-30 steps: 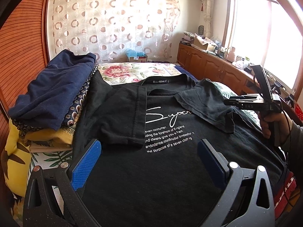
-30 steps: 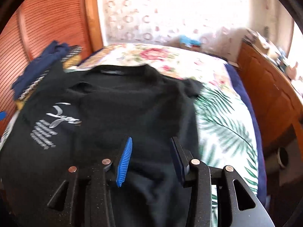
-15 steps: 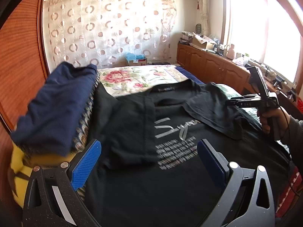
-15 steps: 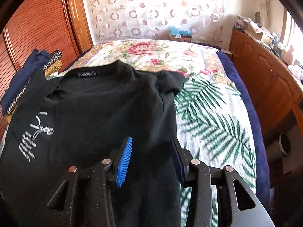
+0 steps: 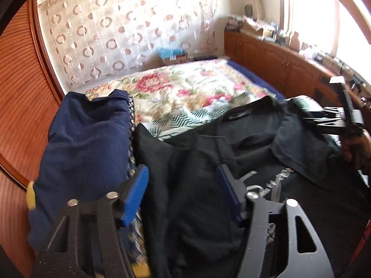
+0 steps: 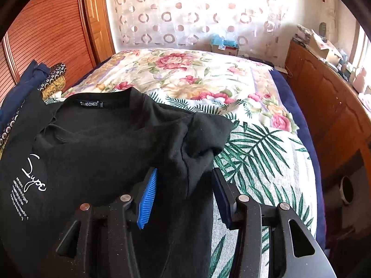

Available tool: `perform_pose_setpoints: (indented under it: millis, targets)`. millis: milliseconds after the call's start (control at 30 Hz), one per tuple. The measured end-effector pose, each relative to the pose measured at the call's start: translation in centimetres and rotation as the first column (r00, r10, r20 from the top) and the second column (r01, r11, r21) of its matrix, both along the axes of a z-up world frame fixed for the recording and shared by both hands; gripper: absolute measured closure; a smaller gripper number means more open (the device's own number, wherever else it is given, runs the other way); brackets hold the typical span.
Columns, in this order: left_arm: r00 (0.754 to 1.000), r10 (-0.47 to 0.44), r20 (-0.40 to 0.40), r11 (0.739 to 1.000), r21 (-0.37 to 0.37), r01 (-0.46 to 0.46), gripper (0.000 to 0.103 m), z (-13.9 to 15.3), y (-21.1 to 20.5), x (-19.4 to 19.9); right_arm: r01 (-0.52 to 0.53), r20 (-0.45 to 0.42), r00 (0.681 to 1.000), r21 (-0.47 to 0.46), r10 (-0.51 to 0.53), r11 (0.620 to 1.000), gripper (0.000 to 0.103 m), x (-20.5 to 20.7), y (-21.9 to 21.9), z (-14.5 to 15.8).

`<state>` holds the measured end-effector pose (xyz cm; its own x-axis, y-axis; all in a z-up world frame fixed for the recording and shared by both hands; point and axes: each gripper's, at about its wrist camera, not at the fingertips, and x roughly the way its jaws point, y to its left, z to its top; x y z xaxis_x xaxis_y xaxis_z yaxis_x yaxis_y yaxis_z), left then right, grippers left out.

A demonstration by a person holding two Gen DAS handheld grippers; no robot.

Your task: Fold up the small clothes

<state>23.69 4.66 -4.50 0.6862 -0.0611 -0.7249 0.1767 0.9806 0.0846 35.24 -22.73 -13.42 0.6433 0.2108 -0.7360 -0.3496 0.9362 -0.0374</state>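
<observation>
Left tongs [image 5: 183, 192] narrower, nearer navy pile [image 5: 85, 153]

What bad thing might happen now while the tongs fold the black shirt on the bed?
1. The left tongs have just been closing over bunched fabric right beside the navy pile; they might snag it or tip it.
2. The right tongs, which have just been opening a little, straddle the black shirt's crumpled sleeve, so a pinch could catch several layers and leave a lumpy fold.
</observation>
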Motion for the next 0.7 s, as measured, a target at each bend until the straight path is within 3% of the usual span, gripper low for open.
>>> perform_pose_setpoints:
  millis: [200, 700]
  targets:
    - [0.996, 0.022, -0.083, 0.995, 0.099, -0.014, 0.055, -0.2, 0.3, 5.0, 0.0, 0.003, 1.0, -0.004, 0.0, 1.0, 0.054, -0.5, -0.3, -0.1]
    - [0.971, 0.033, -0.236, 0.964, 0.264, 0.031, 0.058, -2.5, -0.1, 10.6, -0.001, 0.005, 1.0, -0.006, 0.001, 1.0, 0.053, -0.3, 0.1, 0.2]
